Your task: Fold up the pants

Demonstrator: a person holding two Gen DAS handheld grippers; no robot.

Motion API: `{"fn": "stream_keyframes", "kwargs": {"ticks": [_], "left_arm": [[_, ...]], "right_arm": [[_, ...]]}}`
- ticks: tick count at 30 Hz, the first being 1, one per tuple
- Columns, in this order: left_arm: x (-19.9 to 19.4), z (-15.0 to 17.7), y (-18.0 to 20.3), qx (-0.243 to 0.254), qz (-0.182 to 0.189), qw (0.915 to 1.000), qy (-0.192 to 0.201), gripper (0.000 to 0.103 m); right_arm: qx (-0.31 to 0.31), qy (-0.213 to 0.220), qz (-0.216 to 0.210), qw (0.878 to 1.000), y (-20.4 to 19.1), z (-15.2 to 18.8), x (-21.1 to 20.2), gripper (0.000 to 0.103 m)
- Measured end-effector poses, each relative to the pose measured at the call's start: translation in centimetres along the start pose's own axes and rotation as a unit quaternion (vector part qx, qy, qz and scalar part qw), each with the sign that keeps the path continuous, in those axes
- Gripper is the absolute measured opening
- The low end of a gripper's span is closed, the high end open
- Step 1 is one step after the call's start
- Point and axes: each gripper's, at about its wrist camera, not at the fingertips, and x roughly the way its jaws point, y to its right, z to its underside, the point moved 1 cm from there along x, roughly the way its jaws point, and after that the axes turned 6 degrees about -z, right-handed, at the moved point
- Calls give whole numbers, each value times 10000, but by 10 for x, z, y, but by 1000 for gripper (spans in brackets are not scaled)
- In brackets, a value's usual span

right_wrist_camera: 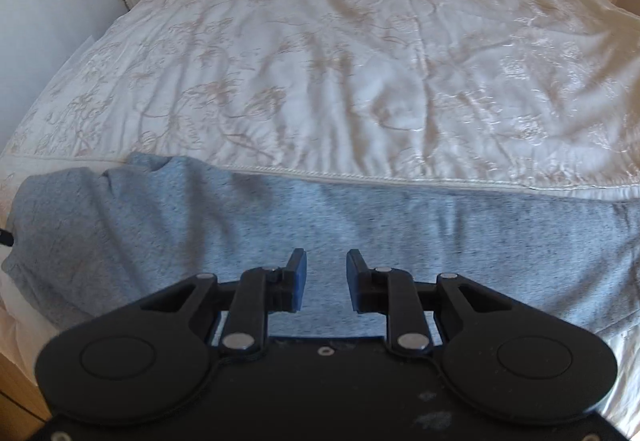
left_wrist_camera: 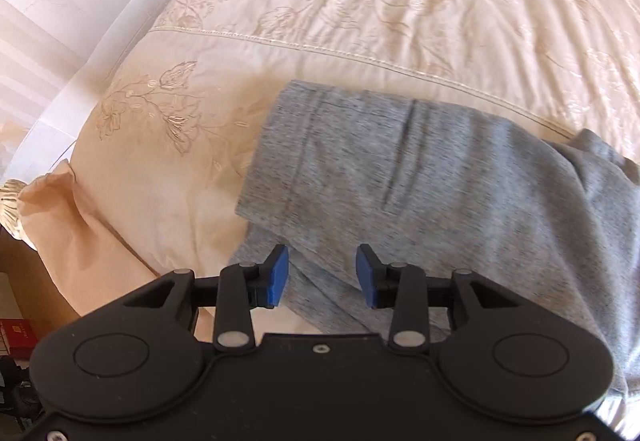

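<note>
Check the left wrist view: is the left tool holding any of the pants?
No. The left tool is open above the grey pants, with no cloth pinched between its pads.

Our two grippers, matte black with blue pads

Our left gripper [left_wrist_camera: 322, 275] and right gripper [right_wrist_camera: 326, 279] share round-shouldered black bodies with embossed circles, silver pivot pins on the linkage arms, a small centre screw, and blue fingertip pads [left_wrist_camera: 280, 275].

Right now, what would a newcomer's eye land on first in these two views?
The grey pants, lying in a folded band along the near edge of the cream embroidered bedspread. Next, the open blue-padded left hand-held gripper and right hand-held gripper, each over the fabric and gripping nothing.
</note>
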Motion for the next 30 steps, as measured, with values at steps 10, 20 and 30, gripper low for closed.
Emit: {"fn": "stream_keyframes", "kwargs": {"ticks": [10,20,30], "left_arm": [[52,-32,-48,-46,301,9995,-50,59],[83,-34,-33,392,309,9982,-319,59],[76,-34,-14,719,416,9956,-437,0]], "right_arm": [[-1201,-632,-622,9888,-156,32,46,27],[-2432,-812,-264,9662,-218,58,66,33],[-3713,-610,-91,9264,-250,82,67,37]]}}
